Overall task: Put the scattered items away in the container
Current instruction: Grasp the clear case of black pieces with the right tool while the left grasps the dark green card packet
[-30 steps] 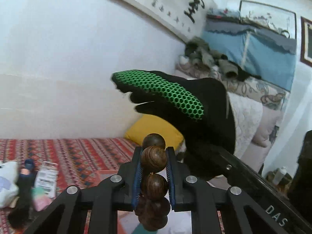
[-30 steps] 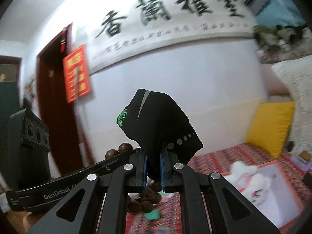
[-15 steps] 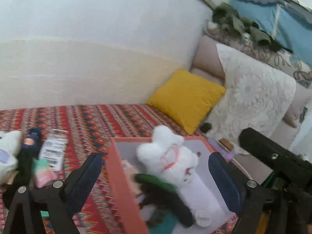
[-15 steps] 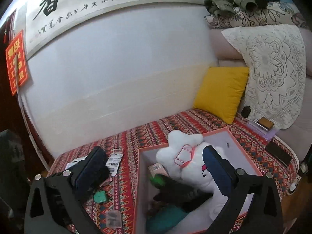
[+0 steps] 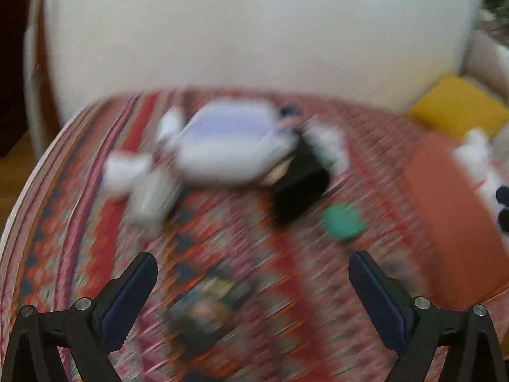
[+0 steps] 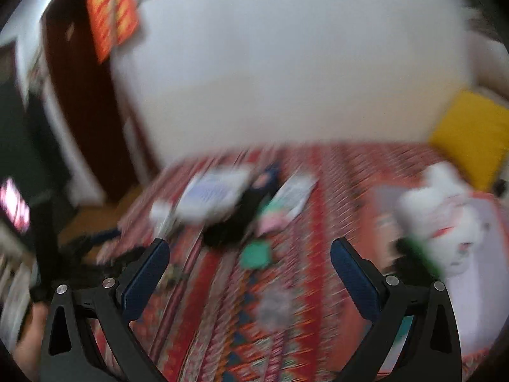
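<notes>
Both views are blurred by motion. My left gripper [image 5: 253, 264] hangs over the red patterned bedspread [image 5: 95, 191], its jaws opening wide with nothing pressed between them; a dark blurred item [image 5: 203, 312] lies on the cloth below. Farther off lie a white and lilac pouch [image 5: 229, 146], a black item [image 5: 296, 187] and a teal piece [image 5: 342, 221]. The orange box [image 5: 445, 207] stands to the right, holding a white plush [image 5: 477, 159]. My right gripper [image 6: 251, 251] is open and empty above the teal piece [image 6: 254, 254]. The pouch [image 6: 213, 194] and black item [image 6: 235, 222] lie beyond it.
A yellow cushion [image 5: 458, 111] leans at the back right against the white wall. In the right wrist view the box [image 6: 470, 312] holds the plush [image 6: 445, 216] and a green and black glove [image 6: 416, 254]. A white card [image 6: 296, 191] lies among the items. A dark doorway [image 6: 79, 95] is at left.
The left gripper let go of the wooden beads and the right let go of the glove, which now lies in the box. Both swung down and left, from the box to the scattered items.
</notes>
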`<action>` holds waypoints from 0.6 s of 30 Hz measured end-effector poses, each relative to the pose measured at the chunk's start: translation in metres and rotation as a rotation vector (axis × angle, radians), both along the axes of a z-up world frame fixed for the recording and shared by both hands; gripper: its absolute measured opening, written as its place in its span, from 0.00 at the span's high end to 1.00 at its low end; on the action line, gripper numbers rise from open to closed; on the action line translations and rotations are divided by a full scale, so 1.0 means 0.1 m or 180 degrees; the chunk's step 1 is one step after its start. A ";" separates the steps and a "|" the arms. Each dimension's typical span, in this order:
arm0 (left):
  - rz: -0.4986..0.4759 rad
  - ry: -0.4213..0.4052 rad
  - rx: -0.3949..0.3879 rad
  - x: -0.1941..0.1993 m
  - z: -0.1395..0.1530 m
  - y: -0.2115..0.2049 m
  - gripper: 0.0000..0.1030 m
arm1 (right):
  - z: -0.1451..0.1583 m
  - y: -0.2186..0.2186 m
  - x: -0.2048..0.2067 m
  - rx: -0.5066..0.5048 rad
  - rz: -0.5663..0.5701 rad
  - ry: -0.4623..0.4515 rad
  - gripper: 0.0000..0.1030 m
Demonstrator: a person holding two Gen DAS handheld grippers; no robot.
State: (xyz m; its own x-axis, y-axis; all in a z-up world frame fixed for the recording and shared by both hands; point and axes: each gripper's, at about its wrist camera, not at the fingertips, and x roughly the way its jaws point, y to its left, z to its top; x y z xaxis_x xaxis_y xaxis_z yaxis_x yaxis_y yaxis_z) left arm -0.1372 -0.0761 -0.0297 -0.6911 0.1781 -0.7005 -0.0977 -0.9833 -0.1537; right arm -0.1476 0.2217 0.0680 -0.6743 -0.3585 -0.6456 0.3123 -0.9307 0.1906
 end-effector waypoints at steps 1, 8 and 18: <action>0.0030 -0.0062 -0.0003 0.00 -0.13 -0.09 0.03 | -0.22 -0.17 -0.08 0.0168 0.0067 -0.0194 0.00; -0.0131 -0.0404 -0.0109 -0.18 -0.69 -0.11 0.03 | -1.53 -0.46 -0.45 0.1244 -0.0149 -0.1060 0.02; -0.0422 -0.0472 -0.0491 -0.38 -1.06 0.17 0.20 | -1.96 -0.24 -0.63 0.0983 -0.0114 -0.1520 0.34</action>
